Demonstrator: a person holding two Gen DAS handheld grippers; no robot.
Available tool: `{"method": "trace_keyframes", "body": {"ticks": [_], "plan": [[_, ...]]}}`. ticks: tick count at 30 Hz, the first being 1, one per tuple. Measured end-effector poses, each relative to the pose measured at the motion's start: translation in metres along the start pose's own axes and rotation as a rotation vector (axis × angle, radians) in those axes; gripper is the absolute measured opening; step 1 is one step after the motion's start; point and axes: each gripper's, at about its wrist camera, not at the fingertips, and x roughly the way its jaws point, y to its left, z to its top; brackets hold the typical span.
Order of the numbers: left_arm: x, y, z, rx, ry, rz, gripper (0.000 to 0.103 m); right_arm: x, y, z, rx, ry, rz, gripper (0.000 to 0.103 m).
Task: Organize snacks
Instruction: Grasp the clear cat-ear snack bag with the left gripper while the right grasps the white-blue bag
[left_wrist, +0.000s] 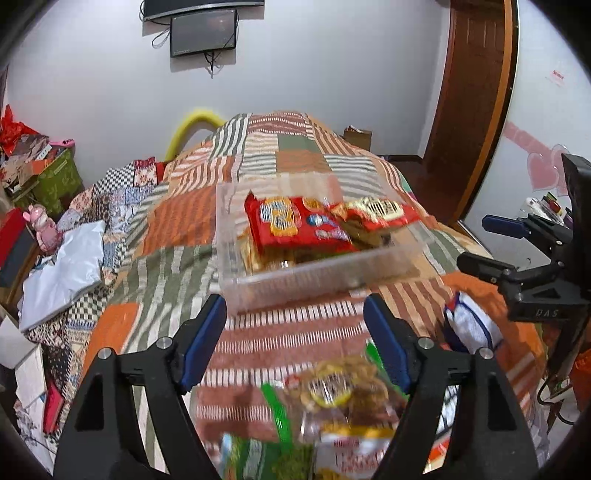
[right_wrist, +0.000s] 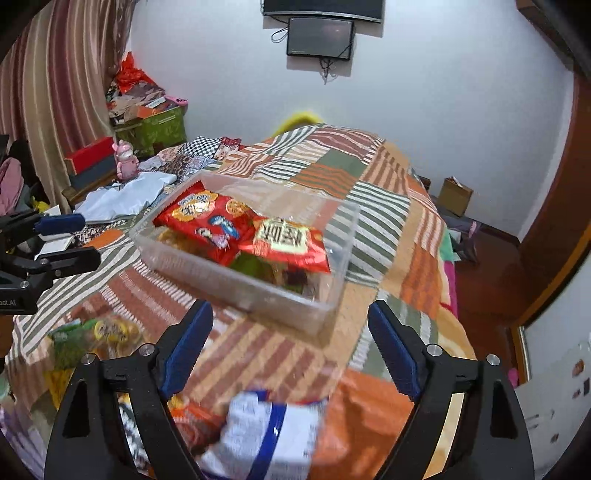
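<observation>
Both tongs hang above a bed covered in a striped patchwork quilt (left_wrist: 258, 236), each pointing forward and slightly down toward the far end. The left tongs (left_wrist: 295, 332) stand wide apart with nothing between the blue pads, level over the quilt just short of a clear plastic box (left_wrist: 314, 286). The right tongs (right_wrist: 291, 332) are likewise spread and empty, aimed at the near right corner of the same box (right_wrist: 258, 295). In the left wrist view the right tongs appear at the right edge, fingers parted and held well apart from the box. Inside the box lie two red snack packets (right_wrist: 207, 218), overlapping, with paler packets underneath that are too hidden to name. On the quilt near the left tongs lies a green and yellow snack bag (left_wrist: 332, 417), blurred and partly cut off by the bottom edge and the tong arms. Near the right tongs lies a white and blue packet (right_wrist: 269, 432), also blurred, its lower part cut off; its print cannot be read. Orange wrapping beside it, to the left, is half hidden behind the left finger. A wall screen (left_wrist: 203, 33) hangs on the far wall.
</observation>
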Motion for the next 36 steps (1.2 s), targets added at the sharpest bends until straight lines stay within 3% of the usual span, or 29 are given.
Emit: {"method": "trace_keyframes", "body": {"ticks": [13,23,28,36], "plan": [[0.009,-0.012,-0.047,-0.026,0.088,-0.038,0.077,0.017,-0.004,-0.059,0.128,0.145,0.024,0.084],[0.038,-0.021,-0.057,-0.041,0.142,-0.062,0.08,0.014,0.004,-0.075,0.151,0.135,0.051,0.082],[0.045,-0.017,-0.063,-0.064,0.156,-0.061,0.086,0.012,-0.001,-0.076,0.183,0.119,0.074,0.073],[0.056,-0.008,-0.06,-0.118,0.184,-0.047,0.084,0.01,-0.002,-0.078,0.19,0.107,0.087,0.063]]}}
